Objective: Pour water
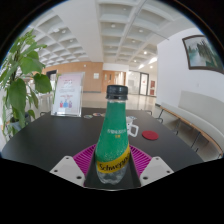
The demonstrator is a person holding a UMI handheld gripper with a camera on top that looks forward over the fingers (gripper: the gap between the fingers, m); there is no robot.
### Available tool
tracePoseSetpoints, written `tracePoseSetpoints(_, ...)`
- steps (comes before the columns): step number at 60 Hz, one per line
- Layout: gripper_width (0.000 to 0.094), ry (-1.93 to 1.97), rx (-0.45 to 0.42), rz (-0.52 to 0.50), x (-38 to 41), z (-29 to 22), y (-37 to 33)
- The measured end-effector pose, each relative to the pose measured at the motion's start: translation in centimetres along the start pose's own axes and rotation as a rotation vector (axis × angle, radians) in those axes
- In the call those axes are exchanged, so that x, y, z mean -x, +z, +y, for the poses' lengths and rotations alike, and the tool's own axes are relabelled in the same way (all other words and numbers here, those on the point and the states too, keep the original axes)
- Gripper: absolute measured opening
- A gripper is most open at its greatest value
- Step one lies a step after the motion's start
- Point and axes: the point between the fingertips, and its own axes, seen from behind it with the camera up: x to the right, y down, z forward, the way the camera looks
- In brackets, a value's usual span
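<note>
A green plastic bottle [113, 135] with a yellow label and a dark cap stands upright between my fingers. My gripper [112, 163] is shut on the bottle, with both magenta pads [84, 158] pressing its lower sides. The bottle's base is hidden below. Beyond the bottle, a clear glass cup [132, 127] stands on the dark round table [50, 137]. A small red disc [150, 135] lies on the table to the right of the cup.
A leafy green plant [20, 85] stands at the table's left. A standing sign [67, 97] is behind the table. A white bench [190, 113] runs along the right wall. A hallway opens beyond.
</note>
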Motion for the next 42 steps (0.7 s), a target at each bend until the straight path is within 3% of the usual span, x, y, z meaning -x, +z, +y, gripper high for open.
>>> tracePoseSetpoints(12, 0.0405, -0.028, -0.037, -0.019, 0.4, -0.1, -0.1)
tracePoseSetpoints(24, 0.0385, 0.001, -0.064, -0.057, 2.3, -2.6, -0.4)
tracePoseSetpoints(31, 0.0386, 0.140, -0.123, -0.187, 7.0, -8.3, -1.4)
tracePoseSetpoints(42, 0.0385, 0.588, -0.237, -0.502, 12.5, -19.5, -1.4)
